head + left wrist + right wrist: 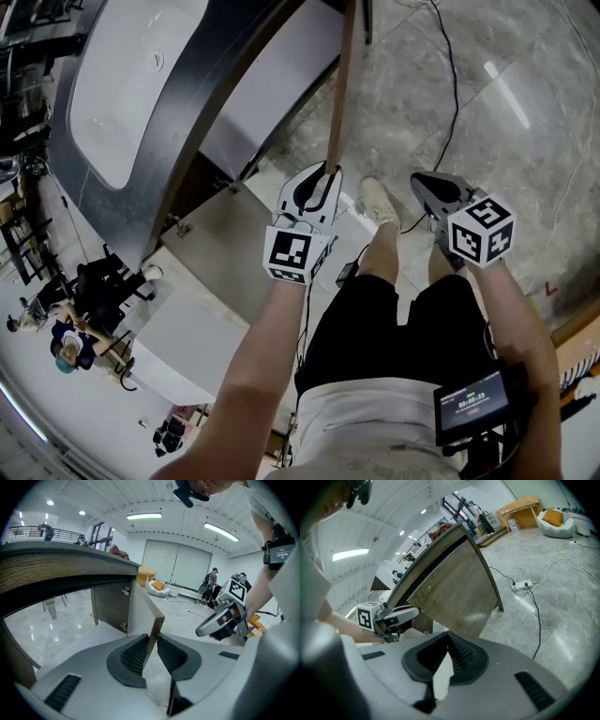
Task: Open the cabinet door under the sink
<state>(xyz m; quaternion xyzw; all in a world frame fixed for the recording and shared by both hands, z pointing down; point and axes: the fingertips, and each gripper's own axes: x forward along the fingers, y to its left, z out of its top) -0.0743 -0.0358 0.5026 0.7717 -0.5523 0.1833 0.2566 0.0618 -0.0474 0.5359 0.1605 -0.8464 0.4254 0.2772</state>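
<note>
Light: was bright, from ceiling strips (144, 516) | glare: streaked the polished floor (507, 94) | edges: bowed, corners were dark | focus: was sharp

**Brown wood, grey stone, black-and-white markers**

The cabinet door (342, 84) is brown with a fine wood grain. In the right gripper view its broad face looks grey-brown with darker streaks. At the upper left of the head view, the sink (131, 84) is white and the worktop (192, 141) around it is dark grey. The floor (487, 122) is grey marble with pale veins, and a black cable (455, 89) lies on it. The left gripper (323, 176) and the right gripper (419, 180) are light grey, with black ribbed fingers (135, 654). The cube (298, 253) on each is white with black square markers. The person's shorts (375, 319) are black and the shoe (378, 202) is cream.
</note>
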